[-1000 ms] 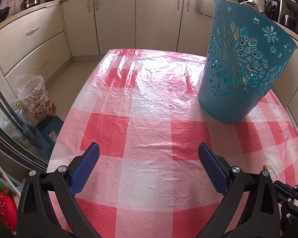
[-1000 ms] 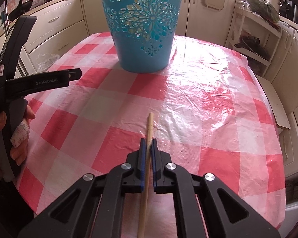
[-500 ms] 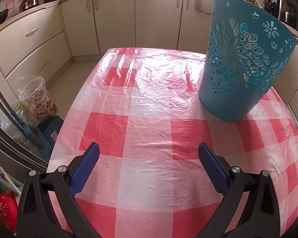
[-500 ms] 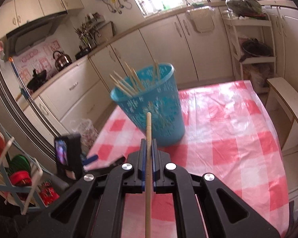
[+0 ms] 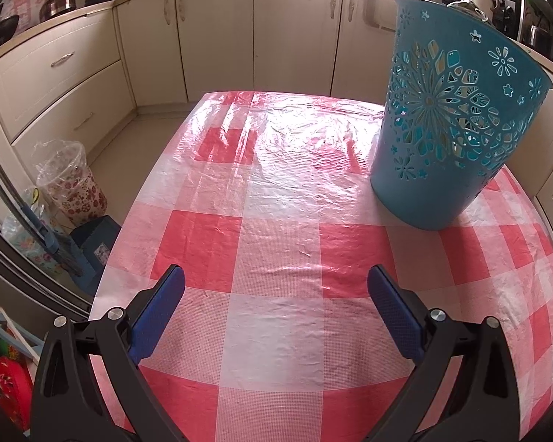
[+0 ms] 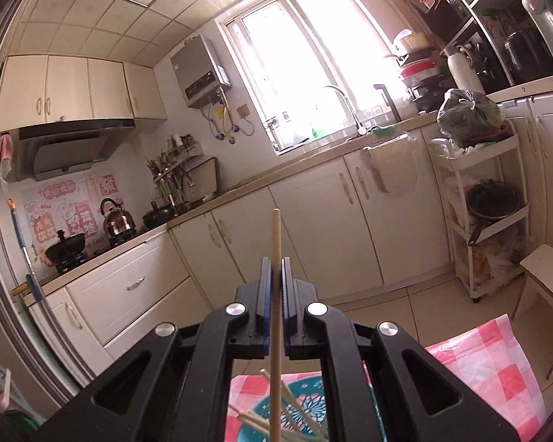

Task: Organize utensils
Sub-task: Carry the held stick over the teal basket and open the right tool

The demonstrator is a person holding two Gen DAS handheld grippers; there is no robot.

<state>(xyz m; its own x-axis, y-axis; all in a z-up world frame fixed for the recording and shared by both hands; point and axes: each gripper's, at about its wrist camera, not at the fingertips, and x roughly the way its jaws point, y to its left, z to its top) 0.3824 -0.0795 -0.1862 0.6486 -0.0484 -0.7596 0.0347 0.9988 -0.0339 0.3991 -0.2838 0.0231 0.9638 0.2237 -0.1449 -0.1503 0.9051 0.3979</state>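
Note:
My right gripper (image 6: 275, 263) is shut on a wooden chopstick (image 6: 275, 235), which runs straight between the blue pads and sticks out ahead, nearly level. Below the jaws, at the bottom of the right wrist view, I look down into the teal cut-out basket (image 6: 306, 409) with several chopsticks (image 6: 254, 420) in it. In the left wrist view the same basket (image 5: 449, 136) stands on the right of the red-and-white checked tablecloth (image 5: 276, 258). My left gripper (image 5: 276, 283) hangs open over the cloth, well short of the basket, with nothing between its fingers.
Cream kitchen cabinets (image 5: 217, 33) and a counter ring the table. A lined floral bin (image 5: 73, 184) stands on the floor at the left. A white shelf cart (image 6: 486, 213) and a stool (image 6: 545, 269) are on the right. A kettle (image 6: 118, 221) sits on the stove.
My right gripper rose off the cloth with the chopstick, tilted up toward level and now sits above the basket's mouth. The left gripper kept still.

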